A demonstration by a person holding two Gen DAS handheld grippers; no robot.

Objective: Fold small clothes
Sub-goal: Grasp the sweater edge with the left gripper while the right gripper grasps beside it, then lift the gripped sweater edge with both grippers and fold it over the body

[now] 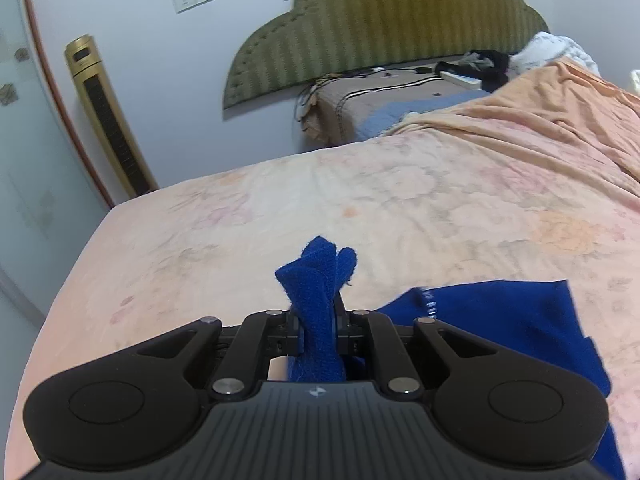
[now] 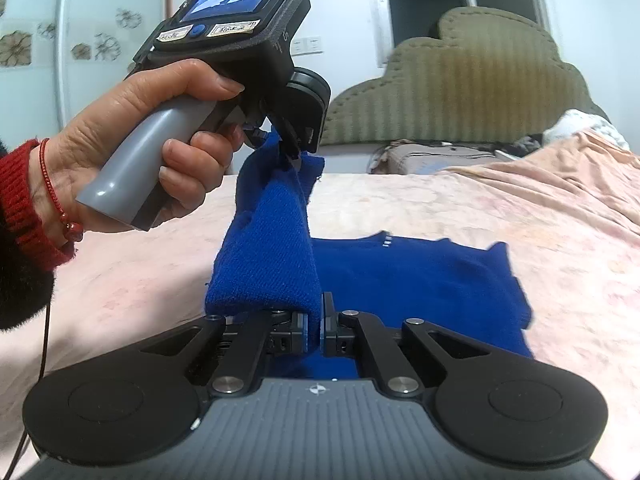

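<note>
Right gripper (image 2: 315,326): jaws pinched narrow on an edge of the blue knit garment (image 2: 420,276), which comes up between the pads right in front of the camera.
Left gripper (image 1: 318,320): jaws likewise clamped on a bunched corner of the same garment, a tuft of knit standing up beyond the fingertips; in the right wrist view it hangs up and to the left of the right gripper, carried by a hand (image 2: 132,140) in a red cuff.
Garment: one raised band of cloth runs between the two grippers; the rest lies spread on the bed (image 2: 500,208) just ahead and to the right of the right gripper, its far edge ragged but mostly flat.
Bed: pale floral sheet, bare ahead of both grippers; a peach blanket (image 1: 540,128) is heaped far off to the right, well apart from the work.
Step in hand: by the look of it, a side of the garment is lifted by two points, ready to be carried over the part that lies flat.
Next move calls for: moving both grippers together across the flat part, toward the right, keeping the held edge taut and level so it lands parallel with the far edge; then lowering before letting go.
Risk: the bunched corner in the left gripper may drop as a lump instead of a clean crease.
</note>
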